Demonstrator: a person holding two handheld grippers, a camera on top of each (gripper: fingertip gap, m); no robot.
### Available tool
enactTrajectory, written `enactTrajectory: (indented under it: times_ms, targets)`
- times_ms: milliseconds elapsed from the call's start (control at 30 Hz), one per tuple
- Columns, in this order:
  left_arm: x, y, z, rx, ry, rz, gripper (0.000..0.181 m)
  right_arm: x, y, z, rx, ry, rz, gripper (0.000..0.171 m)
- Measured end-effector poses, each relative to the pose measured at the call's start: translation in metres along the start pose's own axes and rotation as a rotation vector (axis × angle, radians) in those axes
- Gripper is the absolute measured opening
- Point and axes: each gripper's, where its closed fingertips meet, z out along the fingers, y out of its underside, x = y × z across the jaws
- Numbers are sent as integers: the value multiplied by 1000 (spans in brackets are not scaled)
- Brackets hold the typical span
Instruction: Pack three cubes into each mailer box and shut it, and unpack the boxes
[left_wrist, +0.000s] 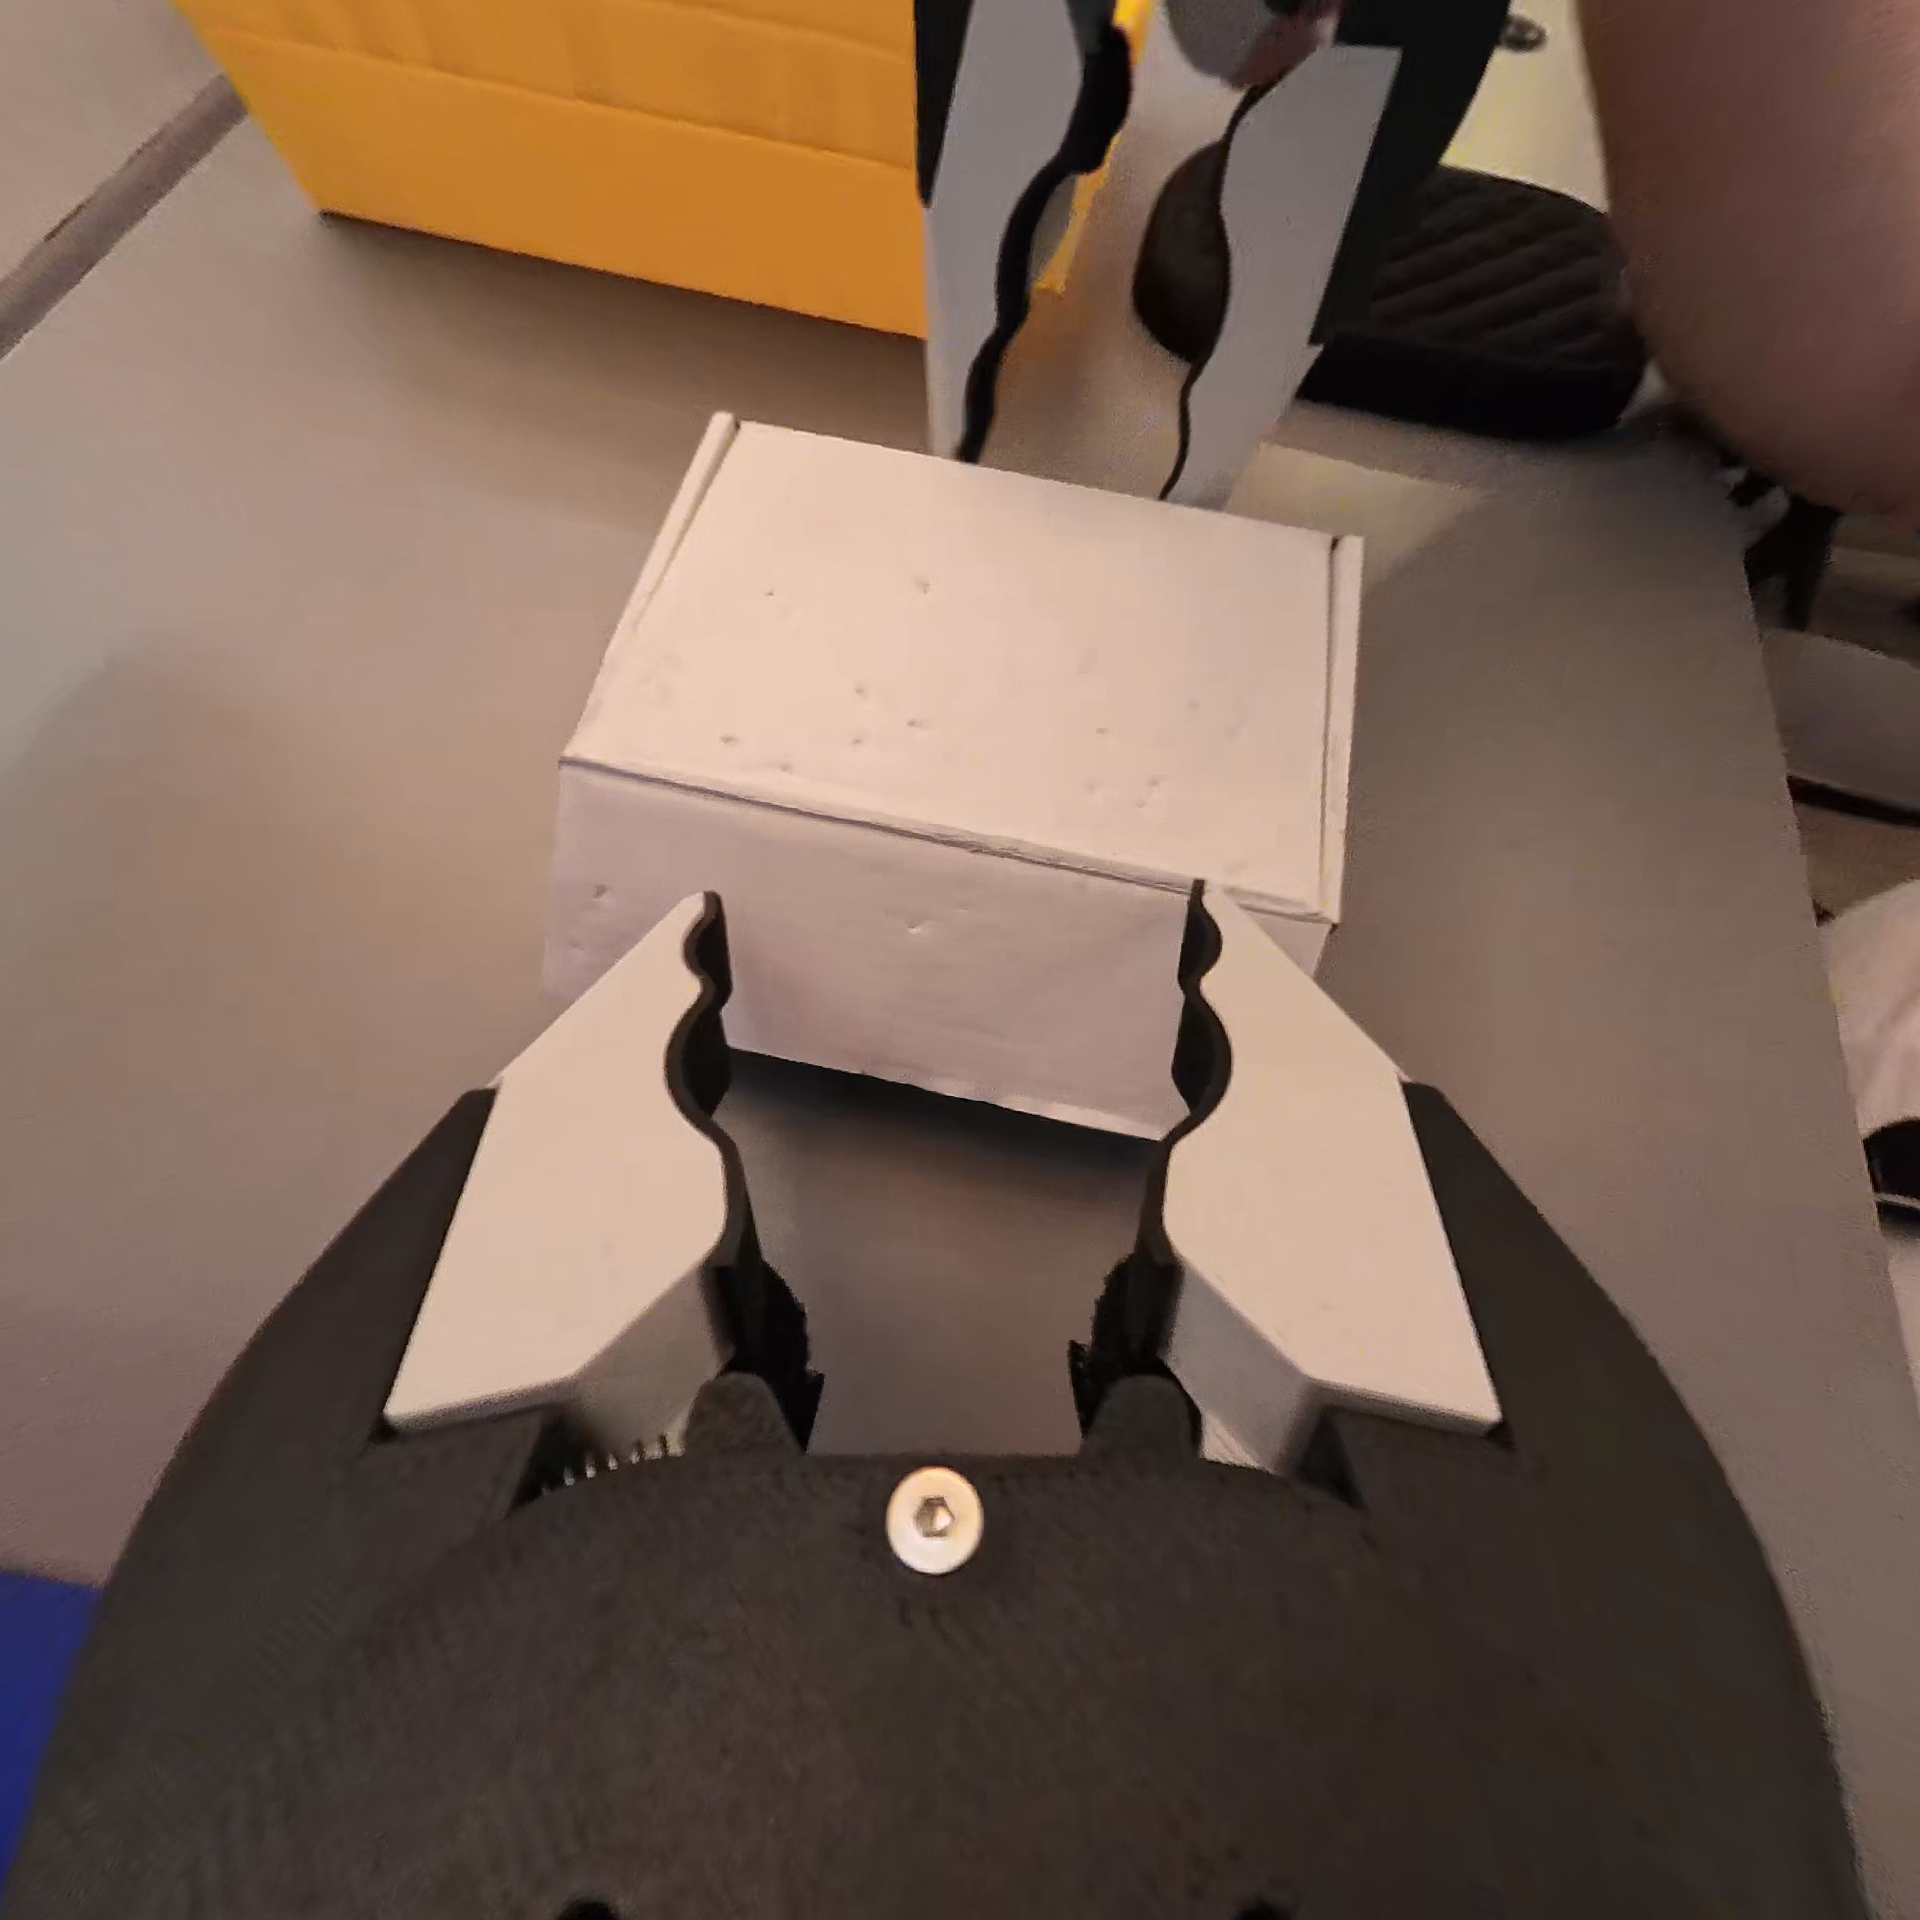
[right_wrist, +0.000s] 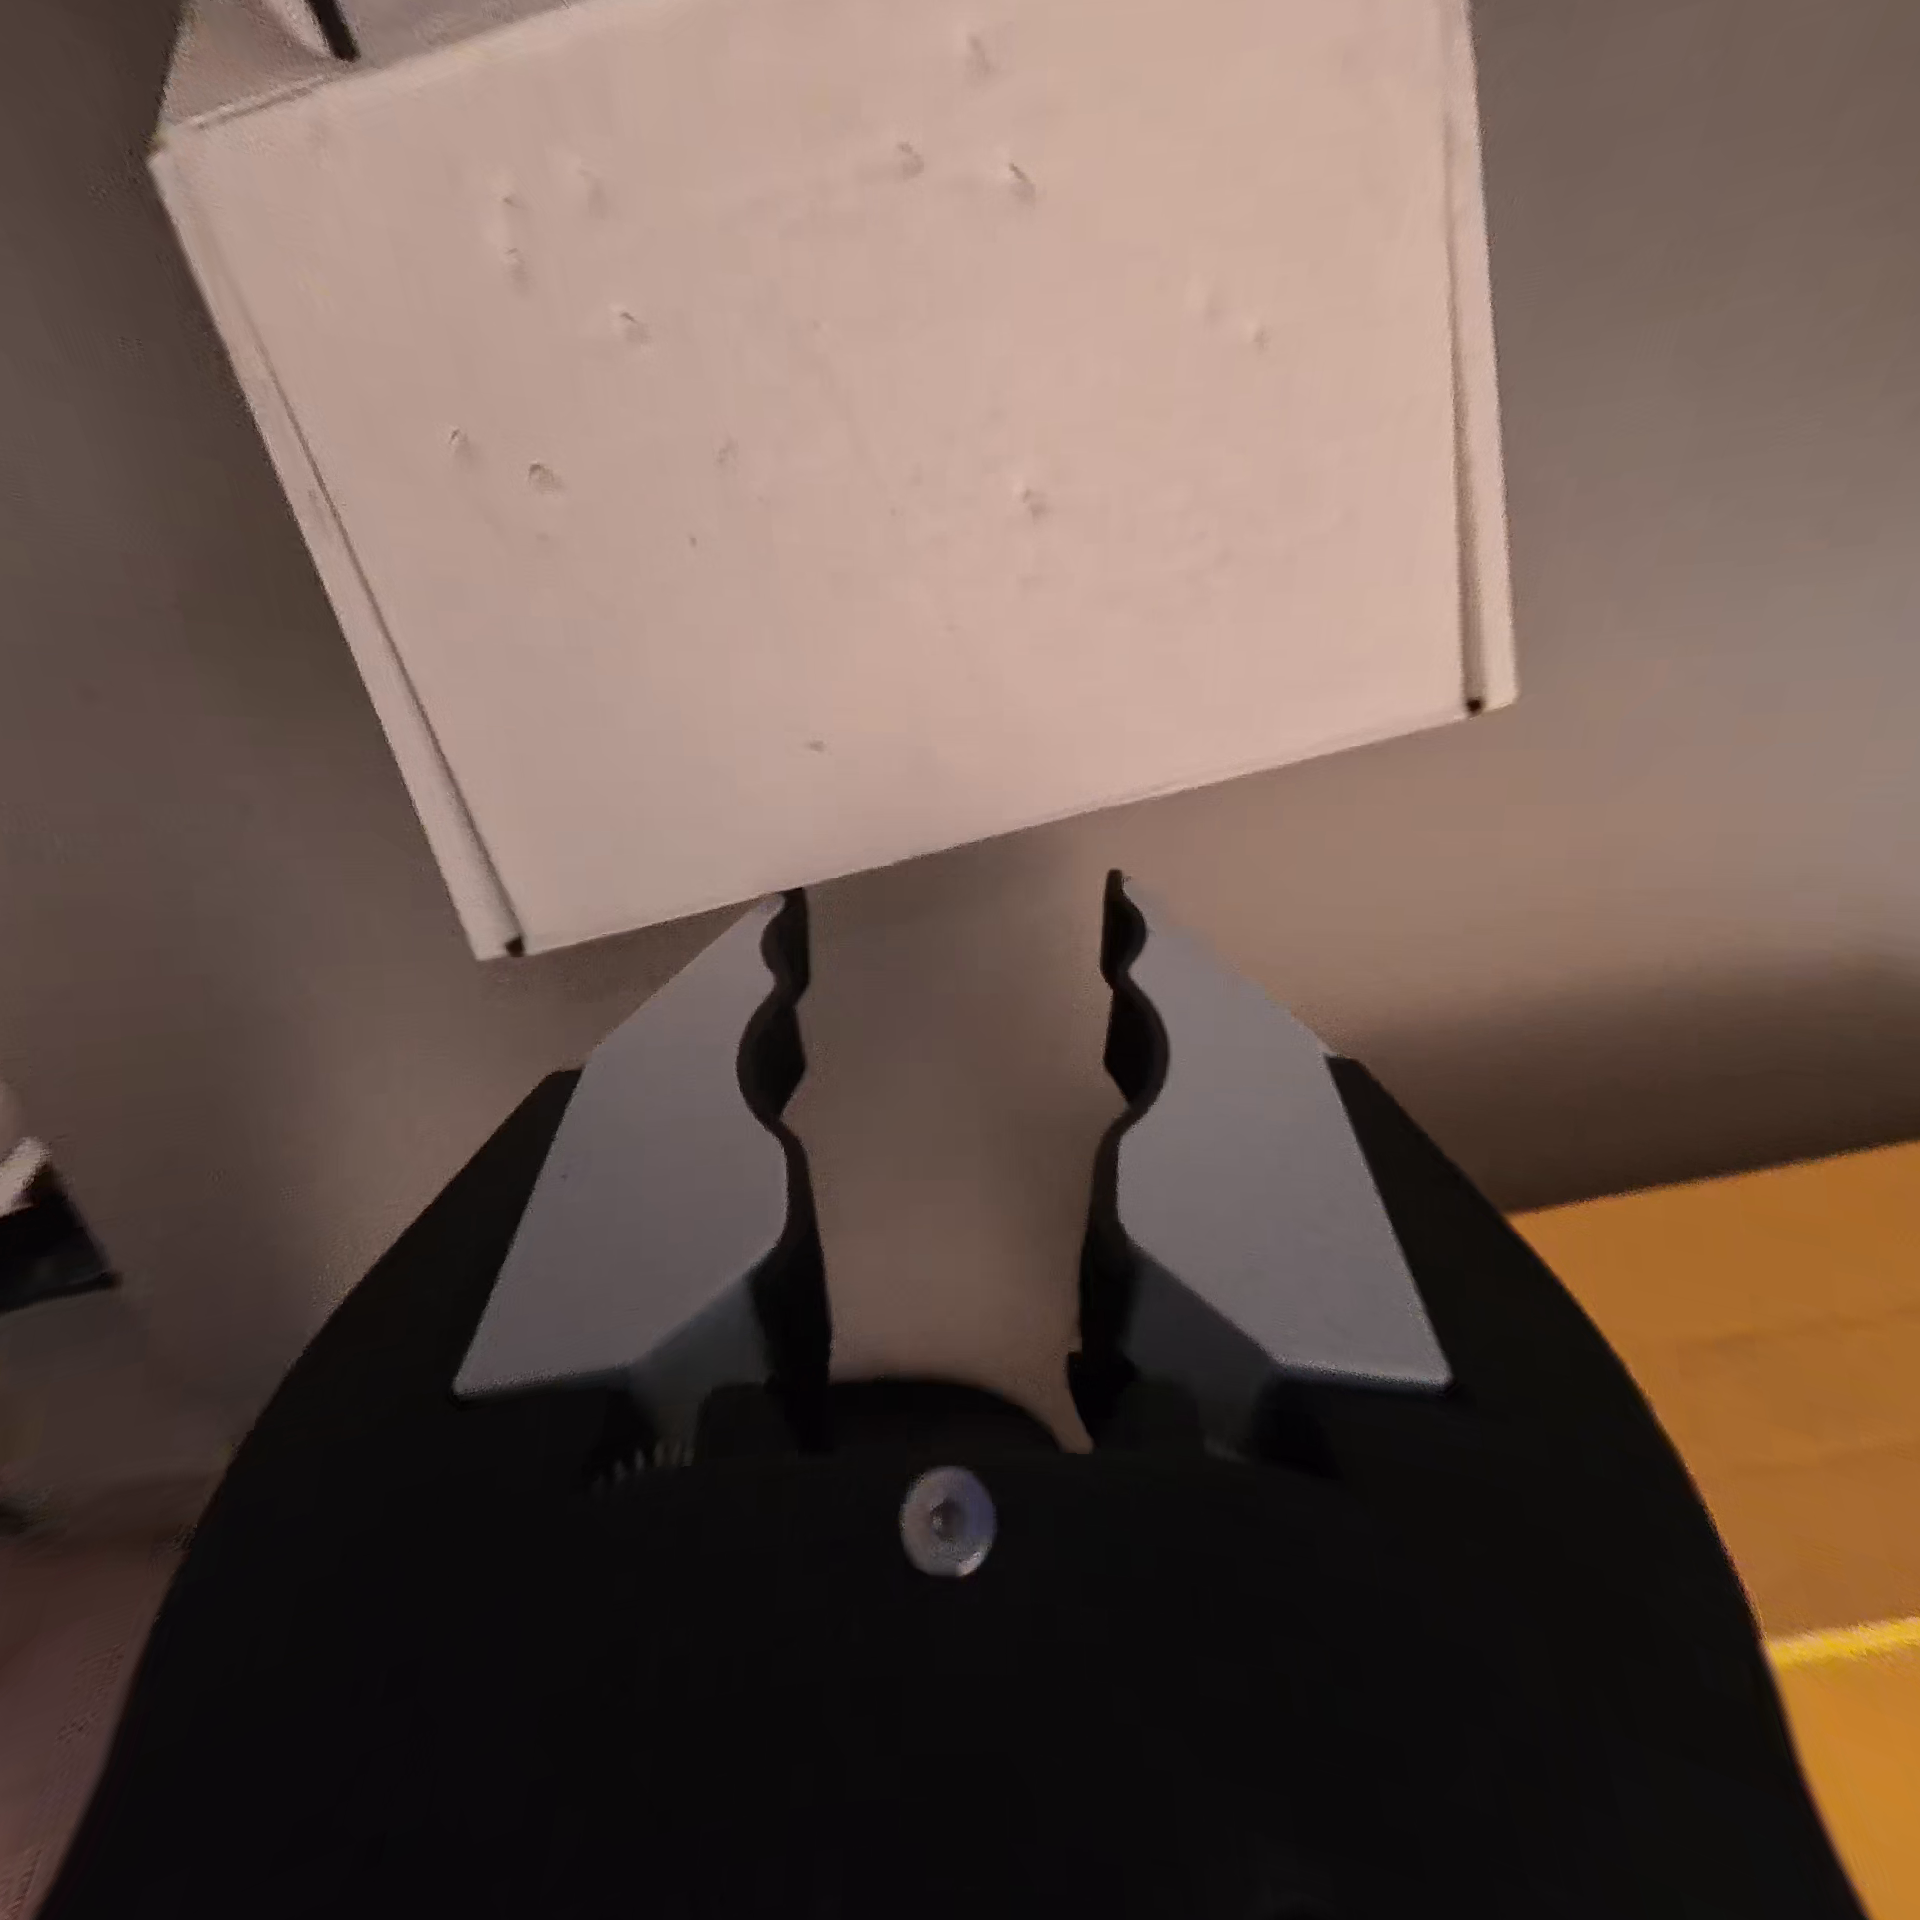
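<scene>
A white mailer box (left_wrist: 966, 727) stands closed on the grey table, its lid dented with small marks. My left gripper (left_wrist: 954, 904) is open and empty, its tips just in front of the box's near wall. My right gripper (left_wrist: 1075, 468) comes down from the far side, open, with its tips at the box's far top edge. In the right wrist view the same box (right_wrist: 852, 457) fills the upper part, and my right gripper (right_wrist: 956, 894) is open and empty at its near edge. No cubes are in view.
A yellow cardboard box (left_wrist: 582, 156) stands at the back left of the table and shows at the right in the right wrist view (right_wrist: 1714, 1403). A black ribbed object (left_wrist: 1486, 301) lies beyond the table's right edge. A blue patch (left_wrist: 42, 1683) sits at the lower left. One gripper's finger ends stand about 12 centimeters off the other's.
</scene>
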Motion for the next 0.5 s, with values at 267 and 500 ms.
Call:
enactTrajectory:
  times_ms: [267,500]
  targets:
    - [12,5,-9,-30,97,7,103,-9,-17,5,216,-1,-130,78]
    - [15,10,-15,-67,81,98,109,-19,-13,23,198,-72,-170,93]
